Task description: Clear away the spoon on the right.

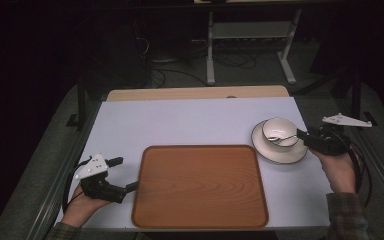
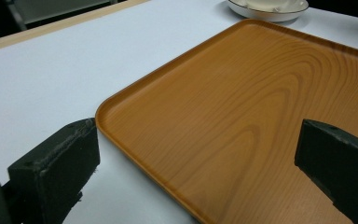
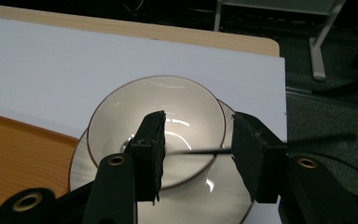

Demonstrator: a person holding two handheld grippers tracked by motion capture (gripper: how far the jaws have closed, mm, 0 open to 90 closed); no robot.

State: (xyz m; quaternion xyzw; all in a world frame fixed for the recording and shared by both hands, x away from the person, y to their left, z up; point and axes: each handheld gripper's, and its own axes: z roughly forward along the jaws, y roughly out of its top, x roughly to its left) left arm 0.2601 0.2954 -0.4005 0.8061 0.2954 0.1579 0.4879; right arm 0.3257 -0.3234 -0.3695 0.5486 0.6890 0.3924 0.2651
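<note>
Lying across table [image 1: 195,117]: white matte sheet, rectangular; resting centre-front, wooden tray [image 1: 200,185], grained, round-cornered, shallow-rimmed; sitting just right of tray, glazed white saucer [image 1: 280,150] carrying white bowl [image 1: 279,131], dark-rimmed, with thin spoon [image 1: 282,138] leaning inside; hovering at bowl's right, right gripper [image 3: 198,144], jaws partly parted around spoon handle, gripping nothing; waiting beside tray's left edge, left gripper [image 1: 122,175], jaws gaping wide, holding nothing
</note>
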